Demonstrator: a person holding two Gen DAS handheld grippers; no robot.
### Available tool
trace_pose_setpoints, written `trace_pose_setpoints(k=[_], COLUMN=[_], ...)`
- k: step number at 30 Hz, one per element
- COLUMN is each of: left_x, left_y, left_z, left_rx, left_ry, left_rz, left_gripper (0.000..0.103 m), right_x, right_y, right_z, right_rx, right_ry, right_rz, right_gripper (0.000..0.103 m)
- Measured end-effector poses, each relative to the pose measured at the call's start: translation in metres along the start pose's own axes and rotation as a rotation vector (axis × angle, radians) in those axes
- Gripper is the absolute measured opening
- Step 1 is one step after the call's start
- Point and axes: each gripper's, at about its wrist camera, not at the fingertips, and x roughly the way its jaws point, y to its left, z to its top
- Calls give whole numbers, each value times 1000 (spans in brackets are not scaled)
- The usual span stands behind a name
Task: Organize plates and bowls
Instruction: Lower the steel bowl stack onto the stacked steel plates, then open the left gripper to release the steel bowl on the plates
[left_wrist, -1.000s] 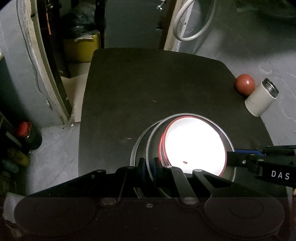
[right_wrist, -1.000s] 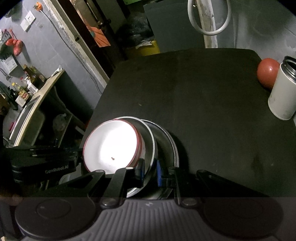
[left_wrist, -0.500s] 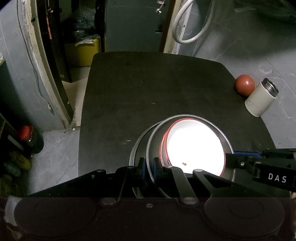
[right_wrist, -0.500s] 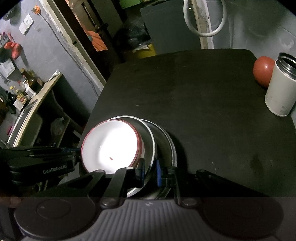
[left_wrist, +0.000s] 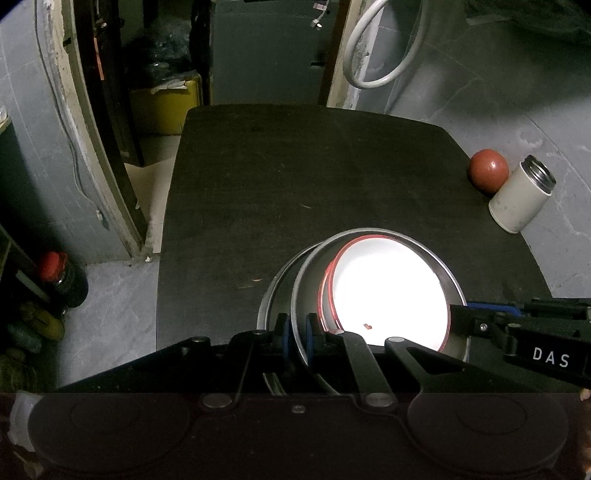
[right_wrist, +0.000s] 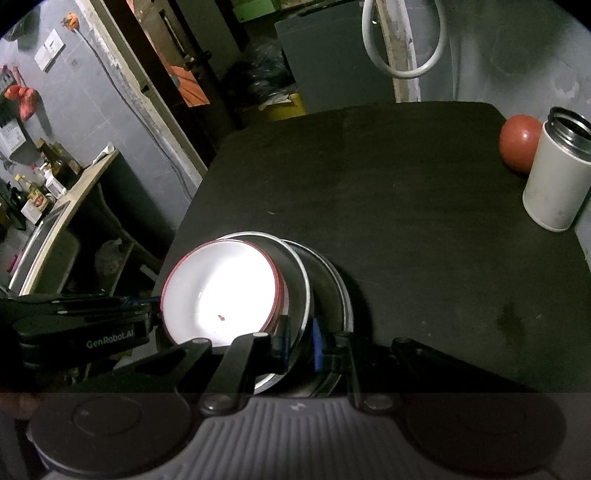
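Note:
A white bowl with a red rim (left_wrist: 388, 295) (right_wrist: 221, 288) sits inside a steel bowl (left_wrist: 443, 266) (right_wrist: 295, 273). Under them, offset to one side, lies a steel plate (left_wrist: 273, 295) (right_wrist: 340, 288) on the black table (left_wrist: 295, 166). My left gripper (left_wrist: 297, 336) is shut on the steel bowl's near-left rim. On the opposite rim my right gripper (right_wrist: 300, 341) is shut as well. Each gripper shows in the other's view: the right gripper (left_wrist: 458, 317) and the left gripper (right_wrist: 155, 314). The plate's near part is hidden by the bowl and fingers.
A red ball (left_wrist: 487, 170) (right_wrist: 519, 142) and an open white canister (left_wrist: 521, 199) (right_wrist: 554, 177) stand at the table's right edge. A yellow bin (left_wrist: 166, 103) sits on the floor beyond the far-left corner. A counter (right_wrist: 66, 206) lies off to the left.
Both grippers and the held bowls have drifted slightly back and up from the table; the grips have not changed.

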Motion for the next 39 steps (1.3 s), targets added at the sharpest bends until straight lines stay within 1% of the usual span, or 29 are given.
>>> trace_pose_setpoints(k=[9, 15, 17, 19, 28, 32, 35, 37, 38, 39], left_x=[0, -2, -3, -4, -11, -15, -17, -19, -20, -21], left_y=[0, -1, -1, -1, -2, -2, -2, -2, -2, -1], left_z=[-2, -2, -2, -2, -8, -13, -15, -16, -17, -18], left_rx=[1, 5, 7, 7, 0, -6, -12, -15, -17, -19], left_ry=[-3, -9, -12, -16, -35, -47, -55, -65, -69, -74], left_rz=[1, 10, 15, 26, 42, 47, 54, 61, 65, 70], left_gripper=[10, 11, 14, 19, 30, 34, 39, 45, 46, 49], right_x=[-4, -5, -6, -6, -7, -9, -12, -15, -16, -18], right_y=[4, 4, 4, 3, 4, 3, 2, 2, 2, 2], right_z=[-5, -7, -8, -9, -17, -20, -22, -23, -24, -25], right_rx=[-2, 3, 7, 9, 7, 5, 2, 0, 0, 1], right_ry=[-17, -23, -23, -22, -42, -52, -63, -74, -79, -84], right_rz=[-17, -17, -18, -18, -27, -27, -26, -28, -28, -28], right_gripper=[15, 20, 23, 24, 29, 35, 40, 43, 46, 46])
